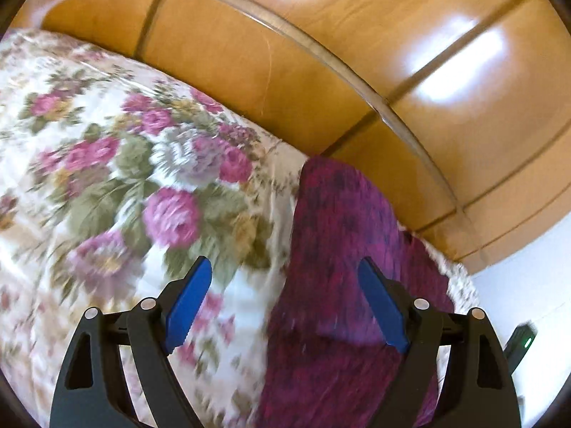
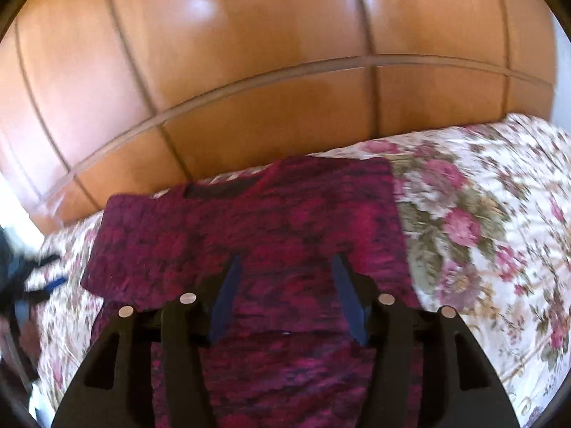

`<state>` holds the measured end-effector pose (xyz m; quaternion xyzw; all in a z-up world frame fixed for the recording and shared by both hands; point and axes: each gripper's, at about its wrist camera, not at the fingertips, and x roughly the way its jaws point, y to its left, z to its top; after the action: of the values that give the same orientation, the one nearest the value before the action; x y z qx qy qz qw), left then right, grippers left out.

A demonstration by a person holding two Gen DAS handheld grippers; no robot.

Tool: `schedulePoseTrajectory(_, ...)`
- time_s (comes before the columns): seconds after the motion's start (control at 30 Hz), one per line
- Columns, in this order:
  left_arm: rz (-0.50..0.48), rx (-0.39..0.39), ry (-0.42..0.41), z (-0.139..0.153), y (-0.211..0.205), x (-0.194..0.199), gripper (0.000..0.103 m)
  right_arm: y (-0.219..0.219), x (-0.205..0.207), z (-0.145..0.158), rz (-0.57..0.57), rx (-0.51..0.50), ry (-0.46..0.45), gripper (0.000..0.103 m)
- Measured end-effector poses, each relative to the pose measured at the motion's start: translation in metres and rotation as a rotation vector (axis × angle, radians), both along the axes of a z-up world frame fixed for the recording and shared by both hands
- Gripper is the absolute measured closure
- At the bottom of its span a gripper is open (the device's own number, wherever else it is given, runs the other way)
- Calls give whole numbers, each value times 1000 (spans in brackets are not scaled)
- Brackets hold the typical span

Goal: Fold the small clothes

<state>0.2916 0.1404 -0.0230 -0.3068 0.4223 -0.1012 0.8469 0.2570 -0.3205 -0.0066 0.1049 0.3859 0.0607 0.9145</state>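
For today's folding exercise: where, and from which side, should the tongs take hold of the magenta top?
Probably the short sleeve of the magenta top, approached from its outer side: it juts out flat over the floral bedspread, offering a free edge to pinch.

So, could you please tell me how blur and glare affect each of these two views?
Left wrist: motion blur smears the floral bedspread and purple garment; bright glare patches on the wooden wardrobe. Right wrist: overall soft blur, gripper fingers shadowed, fainter glare on the wood.

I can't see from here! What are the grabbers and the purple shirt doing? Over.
Left gripper open, empty. Right gripper open, over purple shirt. Shirt lying on floral bedspread, one sleeve still out. Nothing blocking.
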Motion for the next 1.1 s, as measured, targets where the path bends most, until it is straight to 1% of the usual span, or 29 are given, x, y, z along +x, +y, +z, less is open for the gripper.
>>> schedulePoseTrajectory(0.07, -7, -27, 4, 0, 1, 14, 20, 6, 7, -8, 9, -16, 27, 50)
schedulePoseTrajectory(0.13, -30, -59, 20, -6, -1, 33, 20, 8, 13, -15, 4, -27, 48, 49)
schedulePoseTrajectory(0.33, -54, -147, 77, -29, -10, 77, 20, 6, 17, -29, -7, -45, 58, 49)
schedulePoseTrajectory(0.37, -66, -162, 82, -31, -13, 82, 25, 6, 17, -30, -7, -48, 59, 48)
schedulePoseTrajectory(0.4, -97, -189, 82, -32, -19, 87, 35, 7, 18, -32, -8, -53, 59, 48)
schedulePoseTrajectory(0.43, -122, -193, 77, -31, -26, 89, 58, 7, 19, -34, -8, -59, 61, 48)
schedulePoseTrajectory(0.47, -128, -156, 63, -27, -33, 88, 66, 7, 20, -35, -9, -69, 62, 48)
schedulePoseTrajectory(0.53, -113, -20, -3, -11, -47, 79, 78, 9, 21, -38, -14, -109, 64, 47)
schedulePoseTrajectory(0.57, -108, 31, -28, -6, -52, 73, 78, 10, 21, -41, -17, -136, 67, 47)
schedulePoseTrajectory(0.6, -104, 138, -71, 3, -64, 63, 78, 12, 22, -43, -18, -168, 71, 47)
schedulePoseTrajectory(0.63, -101, 223, -86, 5, -74, 58, 78, 16, 24, -46, -17, -207, 75, 47)
schedulePoseTrajectory(0.67, -95, 369, -79, 2, -89, 54, 78, 20, 25, -48, -19, -235, 75, 47)
schedulePoseTrajectory(0.73, -102, 532, -45, -13, -107, 57, 76, 26, 25, -49, -30, -269, 72, 46)
schedulePoseTrajectory(0.77, -108, 590, -24, -24, -113, 62, 73, 29, 26, -49, -34, -285, 67, 46)
schedulePoseTrajectory(0.8, -102, 610, -20, -29, -114, 65, 71, 32, 26, -50, -38, -297, 63, 45)
schedulePoseTrajectory(0.83, -89, 609, -22, -30, -114, 66, 68, 32, 27, -50, -42, -301, 61, 45)
schedulePoseTrajectory(0.9, -49, 574, 2, -26, -106, 68, 60, 32, 26, -51, -47, -304, 57, 43)
schedulePoseTrajectory(0.93, -18, 556, 6, -19, -101, 64, 53, 32, 25, -52, -47, -304, 55, 43)
schedulePoseTrajectory(1.0, 18, 536, -36, -3, -94, 49, 52, 32, 23, -51, -47, -299, 51, 43)
schedulePoseTrajectory(1.03, 28, 533, -70, 6, -93, 37, 52, 32, 22, -51, -48, -296, 47, 43)
schedulePoseTrajectory(1.07, 27, 524, -90, 10, -94, 30, 52, 32, 21, -52, -48, -296, 45, 43)
schedulePoseTrajectory(1.1, 10, 500, -127, 17, -96, 14, 52, 32, 22, -52, -48, -296, 45, 43)
